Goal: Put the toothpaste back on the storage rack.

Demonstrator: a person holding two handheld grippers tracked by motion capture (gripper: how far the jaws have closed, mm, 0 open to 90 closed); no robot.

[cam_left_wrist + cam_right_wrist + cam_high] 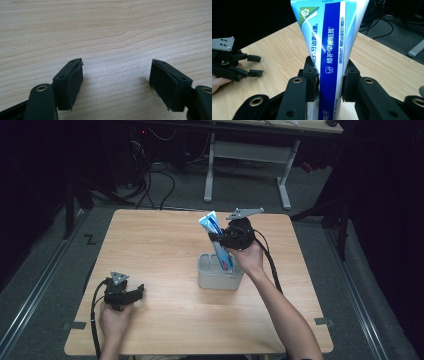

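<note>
Right claw (216, 239) around toothpaste tube (214, 236)

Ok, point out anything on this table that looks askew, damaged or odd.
Nothing looks damaged or spilled. The toothpaste tube leans instead of standing straight, its lower end in the grey holder, because the right gripper is clamped on it. The left gripper rests open on the table.

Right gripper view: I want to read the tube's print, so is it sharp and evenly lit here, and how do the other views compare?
Right gripper view: toothpaste tube sharp, print legible, evenly lit, room behind dark. High view: table lit, surroundings dim, tube too small to read. Left gripper view: wood grain crisp, soft shadows beside the pads.
</note>
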